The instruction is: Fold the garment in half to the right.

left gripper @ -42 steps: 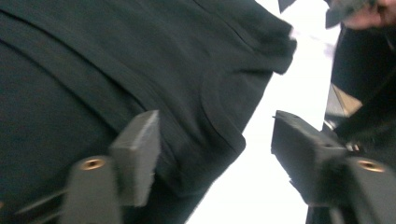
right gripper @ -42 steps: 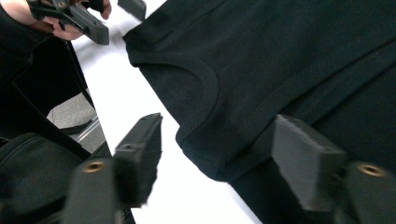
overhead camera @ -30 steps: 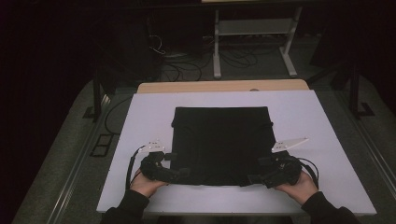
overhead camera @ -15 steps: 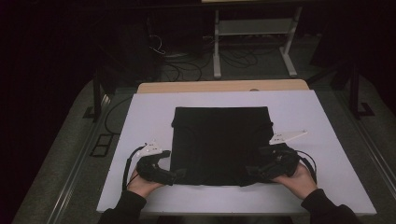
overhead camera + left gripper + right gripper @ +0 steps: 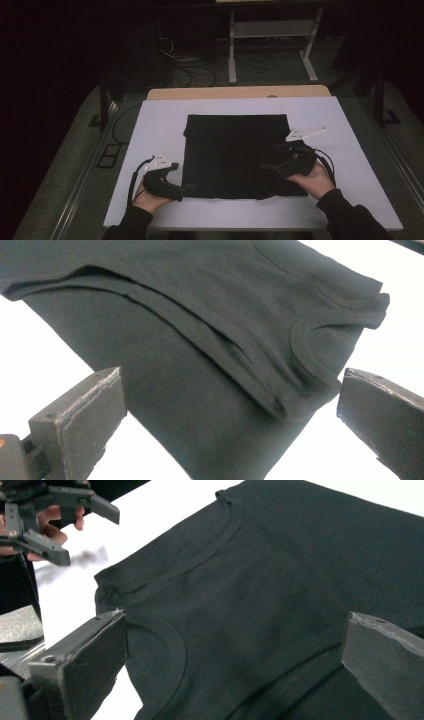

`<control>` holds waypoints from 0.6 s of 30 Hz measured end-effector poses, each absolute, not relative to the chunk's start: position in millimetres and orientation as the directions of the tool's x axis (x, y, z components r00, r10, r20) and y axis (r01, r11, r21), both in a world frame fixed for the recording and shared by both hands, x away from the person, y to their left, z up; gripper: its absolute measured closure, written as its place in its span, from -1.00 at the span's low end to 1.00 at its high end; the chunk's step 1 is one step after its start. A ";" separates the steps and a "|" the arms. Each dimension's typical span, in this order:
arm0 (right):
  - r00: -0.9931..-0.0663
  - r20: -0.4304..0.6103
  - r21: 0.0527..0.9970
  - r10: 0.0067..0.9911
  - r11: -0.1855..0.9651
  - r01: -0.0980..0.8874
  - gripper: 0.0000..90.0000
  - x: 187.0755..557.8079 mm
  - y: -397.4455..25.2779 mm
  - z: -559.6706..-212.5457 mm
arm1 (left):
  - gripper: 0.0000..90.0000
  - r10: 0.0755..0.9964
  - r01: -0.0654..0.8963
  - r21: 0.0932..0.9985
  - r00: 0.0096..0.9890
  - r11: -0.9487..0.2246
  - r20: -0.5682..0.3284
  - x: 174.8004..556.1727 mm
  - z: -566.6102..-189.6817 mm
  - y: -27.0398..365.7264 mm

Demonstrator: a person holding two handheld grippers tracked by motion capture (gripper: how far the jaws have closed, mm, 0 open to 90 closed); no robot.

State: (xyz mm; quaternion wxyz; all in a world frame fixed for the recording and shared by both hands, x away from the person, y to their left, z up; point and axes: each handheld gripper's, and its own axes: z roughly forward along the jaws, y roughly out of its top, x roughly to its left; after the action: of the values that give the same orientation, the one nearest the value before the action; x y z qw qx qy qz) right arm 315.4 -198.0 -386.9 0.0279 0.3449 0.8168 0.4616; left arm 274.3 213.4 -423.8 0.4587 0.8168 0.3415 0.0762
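A black T-shirt (image 5: 235, 150) lies folded flat in the middle of the white table top (image 5: 150, 125). My left gripper (image 5: 189, 189) is at the shirt's near left corner, held low. Its jaws stand wide open (image 5: 230, 410) with the folded edge and ribbed collar (image 5: 300, 347) between them, nothing gripped. My right gripper (image 5: 266, 168) hovers over the shirt's near right part, open as well (image 5: 235, 665), looking down on the collar band (image 5: 175, 645). The left gripper (image 5: 55, 520) appears farther off in the right gripper view, in a hand.
A wooden table edge (image 5: 240, 92) runs along the far side of the white top. Beyond it, a metal frame (image 5: 270, 40) and loose cables (image 5: 200, 70) sit on the dark floor. White surface lies bare to the shirt's left and right.
My right gripper has moved from the shirt's near right corner inward and a little farther away, over the cloth. The left gripper has barely shifted. The shirt lies as before.
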 end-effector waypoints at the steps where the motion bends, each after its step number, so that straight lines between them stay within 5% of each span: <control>1: -0.760 0.270 0.775 0.591 0.334 0.536 -1.00 317.2 -197.2 -385.8 | -1.00 0.629 0.488 0.800 0.755 -0.349 -0.186 274.1 -424.2 214.3; 18: -0.764 0.224 0.783 0.605 0.355 0.511 -1.00 352.1 -180.1 -371.0 | -1.00 0.617 0.491 0.772 0.769 -0.405 -0.165 270.1 -434.1 218.2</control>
State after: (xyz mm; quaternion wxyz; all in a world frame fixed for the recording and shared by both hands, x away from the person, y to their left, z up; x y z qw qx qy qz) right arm 352.1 -180.1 -371.0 0.0520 0.3395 0.8216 0.4550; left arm 270.1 218.2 -434.1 0.4331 0.8349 0.3316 0.0730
